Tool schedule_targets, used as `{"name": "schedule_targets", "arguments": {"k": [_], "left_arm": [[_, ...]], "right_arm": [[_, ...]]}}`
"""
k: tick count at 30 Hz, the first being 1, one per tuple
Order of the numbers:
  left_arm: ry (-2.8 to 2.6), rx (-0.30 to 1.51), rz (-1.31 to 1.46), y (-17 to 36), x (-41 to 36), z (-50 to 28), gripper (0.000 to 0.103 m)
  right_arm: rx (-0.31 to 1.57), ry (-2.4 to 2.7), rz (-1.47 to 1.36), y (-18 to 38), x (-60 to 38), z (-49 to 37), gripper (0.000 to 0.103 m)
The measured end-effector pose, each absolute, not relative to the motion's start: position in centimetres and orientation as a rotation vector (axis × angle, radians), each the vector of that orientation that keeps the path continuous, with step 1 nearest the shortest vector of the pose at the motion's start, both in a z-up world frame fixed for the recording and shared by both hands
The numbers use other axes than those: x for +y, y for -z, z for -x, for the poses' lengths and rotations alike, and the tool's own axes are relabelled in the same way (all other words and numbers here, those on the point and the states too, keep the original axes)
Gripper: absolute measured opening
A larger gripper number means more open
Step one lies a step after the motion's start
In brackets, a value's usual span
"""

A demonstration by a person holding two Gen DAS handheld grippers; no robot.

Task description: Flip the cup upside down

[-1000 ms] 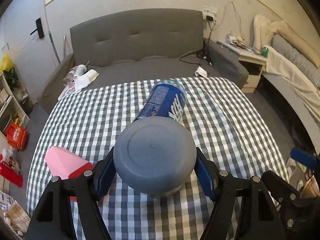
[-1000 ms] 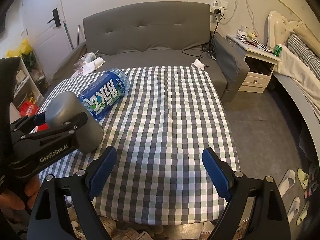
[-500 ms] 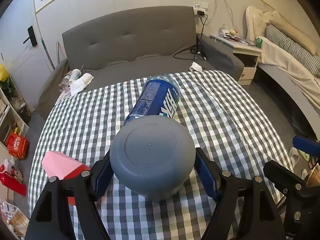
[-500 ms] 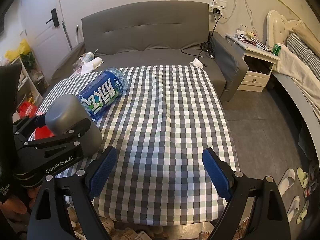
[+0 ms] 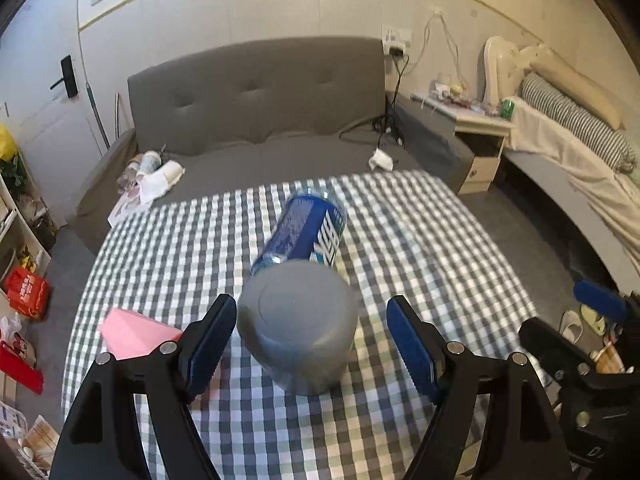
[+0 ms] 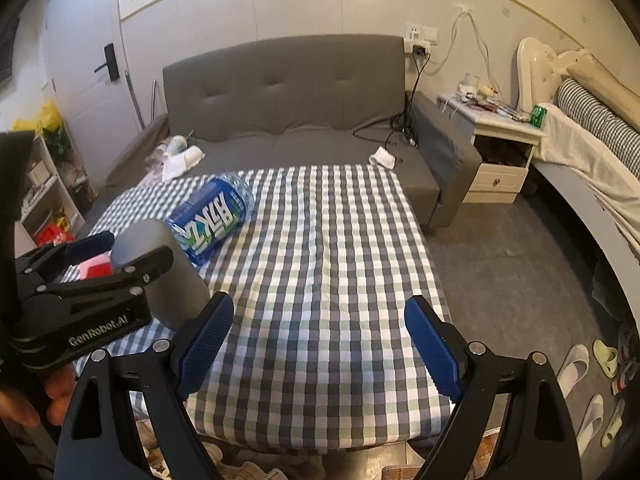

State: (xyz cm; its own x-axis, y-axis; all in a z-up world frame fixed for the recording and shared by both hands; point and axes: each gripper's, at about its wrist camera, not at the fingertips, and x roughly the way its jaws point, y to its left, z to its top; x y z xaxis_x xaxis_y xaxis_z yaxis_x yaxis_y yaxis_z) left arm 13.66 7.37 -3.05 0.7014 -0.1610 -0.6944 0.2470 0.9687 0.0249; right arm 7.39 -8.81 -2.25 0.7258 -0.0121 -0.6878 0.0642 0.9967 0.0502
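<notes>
One grey cup (image 5: pixel 297 325) stands base-up on the checked table (image 5: pixel 420 248), between the spread fingers of the left gripper (image 5: pixel 312 342). One blue bottle (image 5: pixel 306 232) lies just behind it. Right gripper (image 6: pixel 320 344): fingers apart, holding nothing.

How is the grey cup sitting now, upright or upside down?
Upside down: the grey cup stands on the checked tablecloth with its closed base facing up. The left gripper is open around it.
</notes>
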Motion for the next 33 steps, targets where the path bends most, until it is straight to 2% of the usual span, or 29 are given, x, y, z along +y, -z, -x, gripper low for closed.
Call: {"name": "schedule_targets", "arguments": {"k": [14, 27, 30, 33], "left_arm": [[0.234, 0.63, -0.034, -1.6, 10.3, -8.9, 0.08], [0.196, 0.593, -0.022, -0.5, 15.6, -4.4, 0.081], [0.171, 0.592, -0.019, 0.3, 16.9, -3.6, 0.095], [0.157, 0.563, -0.001, 0.6, 17.9, -2.7, 0.098]], "right_arm": [[0.62, 0.023, -0.056, -0.9, -7.0, -2.0, 0.088], [0.556, -0.039, -0.011, -1.9, -3.3, 0.6, 0.088], [0.562, -0.046, 0.006, -1.5, -2.5, 0.5, 0.088], [0.571, -0.046, 0.009, -1.0, -2.1, 0.4, 0.094]]}}
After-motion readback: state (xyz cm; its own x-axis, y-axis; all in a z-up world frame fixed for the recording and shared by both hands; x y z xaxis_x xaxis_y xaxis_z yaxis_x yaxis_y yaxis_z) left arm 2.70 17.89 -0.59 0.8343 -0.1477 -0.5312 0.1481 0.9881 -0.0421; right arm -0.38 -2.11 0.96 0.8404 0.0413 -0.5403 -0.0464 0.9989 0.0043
